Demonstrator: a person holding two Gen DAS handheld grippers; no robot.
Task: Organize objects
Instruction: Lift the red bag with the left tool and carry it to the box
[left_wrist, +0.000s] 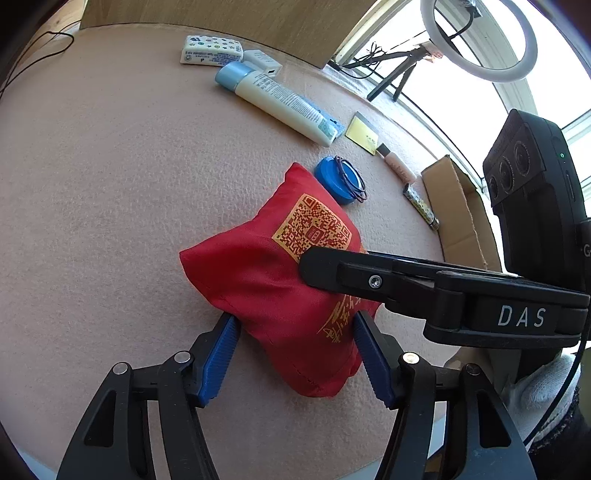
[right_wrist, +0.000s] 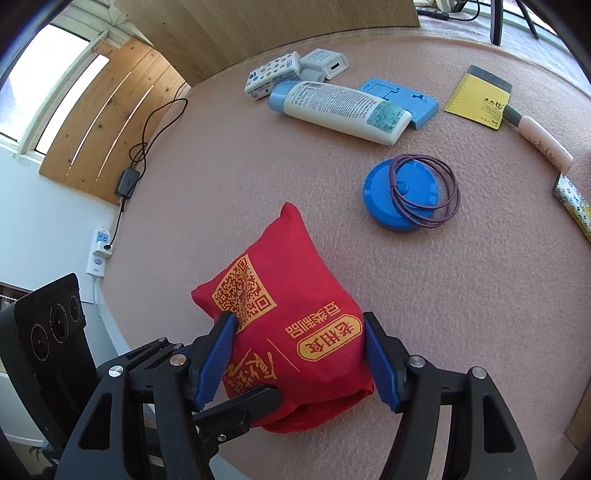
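Pink felt table (left_wrist: 110, 184) fills both views. At the bottom middle, the red bag (left_wrist: 266, 280) sits between both tongs: left gripper (left_wrist: 295, 354) and right gripper (right_wrist: 299, 358) each squeeze its sides.

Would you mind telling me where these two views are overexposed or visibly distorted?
Left wrist view: the window behind the ring light is blown out white, and the pink table mat bulges from fisheye curvature. Right wrist view: the upper-left window is washed out and the mat's far edge bows, yet the red bag print stays sharp.
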